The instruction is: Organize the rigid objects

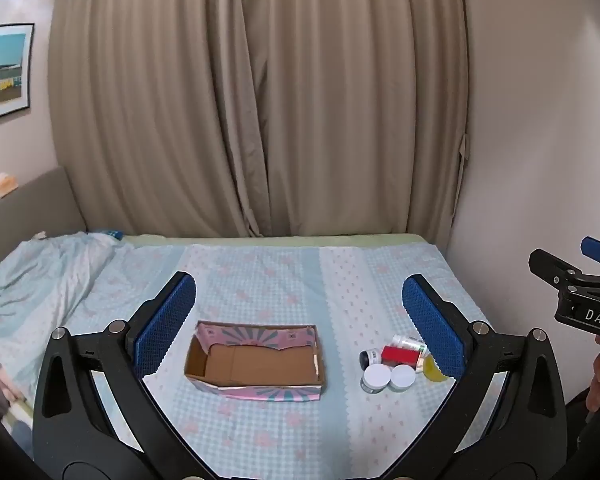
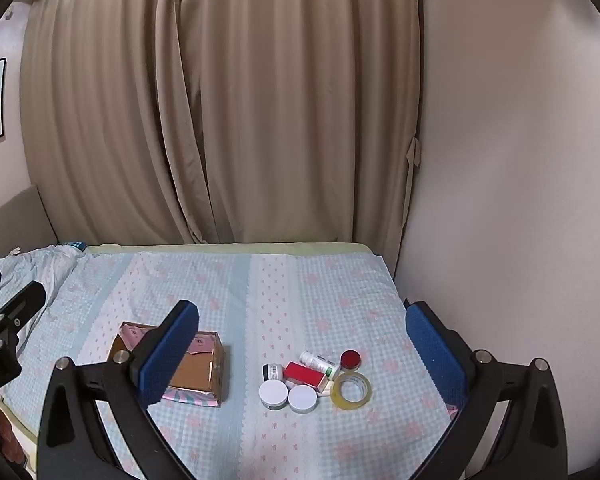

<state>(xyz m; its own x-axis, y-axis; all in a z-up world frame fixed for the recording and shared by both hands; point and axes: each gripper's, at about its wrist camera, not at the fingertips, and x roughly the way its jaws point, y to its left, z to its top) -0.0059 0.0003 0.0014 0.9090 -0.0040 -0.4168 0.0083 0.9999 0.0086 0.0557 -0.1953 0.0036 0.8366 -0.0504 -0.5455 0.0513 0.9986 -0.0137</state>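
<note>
Box (image 1: pixel 256 360) lies left of jars (image 1: pixel 388 376) on bed (image 1: pixel 284 280).

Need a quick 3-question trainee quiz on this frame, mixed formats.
1. True or false: the box is empty.
2. Which lies nearest the right gripper's right finger? A) tape roll B) red box C) black jar
3. Fill in: both white-lidded jars stand on the ____.

Key: 1 true; 2 A; 3 bed.
</note>
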